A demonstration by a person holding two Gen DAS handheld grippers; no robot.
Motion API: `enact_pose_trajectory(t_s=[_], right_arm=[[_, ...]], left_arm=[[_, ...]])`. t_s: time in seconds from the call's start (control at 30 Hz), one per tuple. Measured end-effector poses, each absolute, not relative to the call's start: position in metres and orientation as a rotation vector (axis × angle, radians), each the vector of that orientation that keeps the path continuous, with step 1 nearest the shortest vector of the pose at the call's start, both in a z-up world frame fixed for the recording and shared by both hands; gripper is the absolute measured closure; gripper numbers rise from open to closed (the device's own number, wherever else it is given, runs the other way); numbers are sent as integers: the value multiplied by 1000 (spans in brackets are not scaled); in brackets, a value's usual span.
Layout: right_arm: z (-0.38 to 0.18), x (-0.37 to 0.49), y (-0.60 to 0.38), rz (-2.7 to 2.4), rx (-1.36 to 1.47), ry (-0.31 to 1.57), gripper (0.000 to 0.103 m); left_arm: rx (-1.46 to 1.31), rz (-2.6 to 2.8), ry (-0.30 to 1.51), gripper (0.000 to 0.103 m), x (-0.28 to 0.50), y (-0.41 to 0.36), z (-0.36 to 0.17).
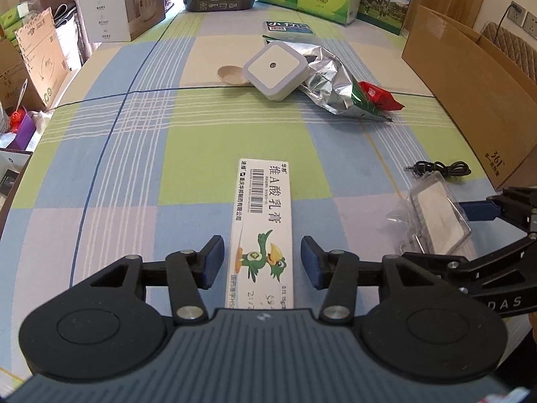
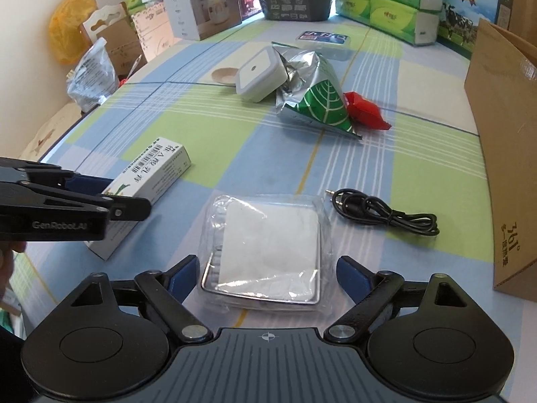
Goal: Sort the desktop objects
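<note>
Two hand-held grippers over a table covered with a checked cloth (image 1: 141,168) in blue, green and pale squares. The left gripper (image 1: 262,262) is spread wide, its blue pads on either side of the near end of a long white medicine box (image 1: 263,221) printed with a barcode and a green bird; a gap shows between each pad and the box, which lies flat on the cloth. The right gripper (image 2: 265,275) is likewise spread wide, its pads flanking the near edge of a clear plastic packet (image 2: 265,248) holding a white square pad; the packet lies flat, and neither pad appears to touch it. In the right wrist view the medicine box (image 2: 151,181) lies to the left of the packet, with the left gripper (image 2: 110,198) over its near end. A coiled black cable (image 2: 386,215) with a jack plug lies just right of the packet. Farther back, near the table centre, a white square device (image 1: 276,69) rests against a crumpled foil bag (image 1: 335,80), with a small beige dish (image 1: 231,74) to its left and a red wrapper (image 1: 379,99) to the right of the bag. An open cardboard box (image 1: 470,94) stands at the right edge.
</note>
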State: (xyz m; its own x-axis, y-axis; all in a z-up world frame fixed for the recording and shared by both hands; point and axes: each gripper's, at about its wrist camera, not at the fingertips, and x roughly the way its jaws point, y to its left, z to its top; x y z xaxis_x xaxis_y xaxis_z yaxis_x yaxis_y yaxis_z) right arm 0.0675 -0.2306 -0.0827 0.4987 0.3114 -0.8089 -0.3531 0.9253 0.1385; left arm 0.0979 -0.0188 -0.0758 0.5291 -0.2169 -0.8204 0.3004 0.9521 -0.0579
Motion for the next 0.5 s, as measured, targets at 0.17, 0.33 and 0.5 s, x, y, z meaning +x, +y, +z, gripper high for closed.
enact_pose_trajectory(t_s=[0.17, 0.33, 0.5], right_arm=[[-81, 67, -231, 393, -50, 967, 31], [-81, 68, -233, 385, -38, 965, 32], [-81, 68, -237, 386, -22, 963, 32]], left_arm=[[101, -308, 966, 58, 103, -23, -80], [131, -296, 956, 61, 106, -28, -82], [164, -291, 950, 70, 105, -33, -82]])
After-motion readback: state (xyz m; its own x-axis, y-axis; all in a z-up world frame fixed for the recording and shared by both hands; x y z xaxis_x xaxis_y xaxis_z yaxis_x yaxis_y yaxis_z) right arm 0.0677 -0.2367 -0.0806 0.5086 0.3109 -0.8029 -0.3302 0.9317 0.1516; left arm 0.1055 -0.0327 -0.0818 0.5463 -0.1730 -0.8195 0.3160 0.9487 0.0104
